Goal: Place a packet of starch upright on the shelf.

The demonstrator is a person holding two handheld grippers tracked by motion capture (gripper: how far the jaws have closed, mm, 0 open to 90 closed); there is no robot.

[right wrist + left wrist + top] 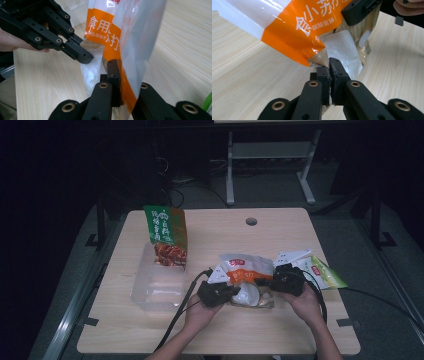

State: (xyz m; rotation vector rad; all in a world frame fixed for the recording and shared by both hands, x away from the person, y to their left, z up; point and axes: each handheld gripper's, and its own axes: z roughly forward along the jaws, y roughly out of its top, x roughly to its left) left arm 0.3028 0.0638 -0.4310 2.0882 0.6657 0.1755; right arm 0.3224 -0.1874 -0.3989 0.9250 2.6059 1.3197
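An orange and white bag point(246, 269) with a clear lower part holding white powder is held just above the table's near middle, between both grippers. My left gripper point(234, 290) comes in from the left; in the left gripper view it point(329, 67) is shut on the bag's point(294, 30) pointed bottom corner. My right gripper point(261, 281) comes in from the right; in its own view it point(119, 68) is shut on the bag's point(130, 32) side edge, the far jaw hidden behind the film. The two grippers' tips sit close together, with the left gripper point(83, 56) visible just beyond.
A green snack bag point(167, 234) stands in a clear plastic bin point(156, 287) at the left. A white and green packet point(320, 270) lies at the right, behind my right hand. A cable hole point(251, 221) marks the wooden table point(280, 330) at the back.
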